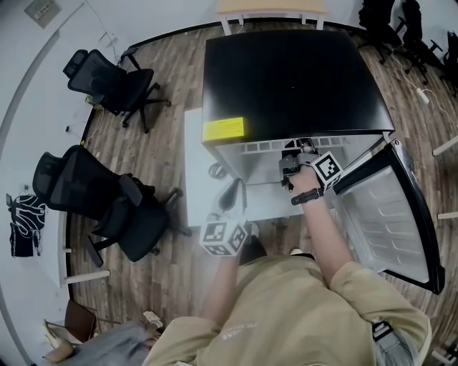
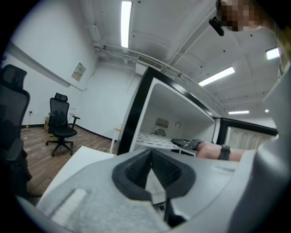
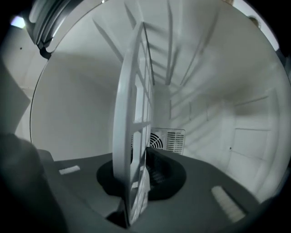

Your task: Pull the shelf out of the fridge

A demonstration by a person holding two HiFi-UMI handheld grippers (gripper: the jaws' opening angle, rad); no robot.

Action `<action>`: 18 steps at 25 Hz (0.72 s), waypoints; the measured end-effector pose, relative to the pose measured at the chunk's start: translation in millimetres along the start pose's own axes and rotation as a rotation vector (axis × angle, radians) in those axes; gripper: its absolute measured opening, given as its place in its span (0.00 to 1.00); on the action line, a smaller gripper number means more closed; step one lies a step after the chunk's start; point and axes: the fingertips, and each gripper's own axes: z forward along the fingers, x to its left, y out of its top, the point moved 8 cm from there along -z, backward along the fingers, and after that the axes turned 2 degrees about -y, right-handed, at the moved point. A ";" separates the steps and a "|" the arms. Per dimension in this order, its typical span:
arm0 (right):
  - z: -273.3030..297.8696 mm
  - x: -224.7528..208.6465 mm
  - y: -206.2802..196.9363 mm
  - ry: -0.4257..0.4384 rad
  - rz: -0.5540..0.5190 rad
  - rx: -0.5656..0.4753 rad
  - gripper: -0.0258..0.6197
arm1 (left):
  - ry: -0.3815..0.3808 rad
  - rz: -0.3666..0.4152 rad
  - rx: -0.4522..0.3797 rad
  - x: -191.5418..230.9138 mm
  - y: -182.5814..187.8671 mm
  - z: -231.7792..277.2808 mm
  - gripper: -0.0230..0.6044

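A small black-topped fridge [image 1: 293, 78] stands with its door [image 1: 390, 214] swung open to the right. Its white grid shelf [image 1: 261, 149] shows at the mouth of the white cavity. My right gripper [image 1: 290, 166] reaches into that opening. In the right gripper view the shelf's front edge [image 3: 132, 136] stands edge-on between the two dark pads [image 3: 159, 175], which press on it. My left gripper [image 1: 232, 194] hangs back over the white platform, left of the fridge opening. Its jaws [image 2: 152, 170] meet at the tips with nothing in them. The shelf [image 2: 152, 140] and the right forearm show beyond.
The fridge sits on a low white platform [image 1: 195, 164] on a wood floor. Black office chairs [image 1: 114, 82] [image 1: 107, 204] stand to the left. A light wooden table [image 1: 272, 8] is behind the fridge. A yellow label [image 1: 223, 129] marks the fridge's front left corner.
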 end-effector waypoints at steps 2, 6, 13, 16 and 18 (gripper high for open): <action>0.6 2.8 2.5 -0.030 0.011 0.033 0.11 | -0.009 -0.013 -0.005 -2.9 1.3 0.5 0.04; -3.2 0.6 0.4 -0.018 0.059 0.016 0.09 | -0.027 -0.019 -0.006 -10.3 1.8 -0.4 0.04; -11.9 1.7 0.1 -0.024 0.031 0.038 0.09 | -0.044 -0.021 -0.002 -17.5 0.1 -5.6 0.04; -18.9 2.2 -0.4 -0.010 0.029 0.035 0.09 | -0.050 -0.025 -0.003 -20.4 -0.5 -7.6 0.04; -24.0 2.8 -1.0 -0.016 0.031 0.041 0.09 | -0.053 -0.026 -0.007 -22.8 -0.5 -8.9 0.04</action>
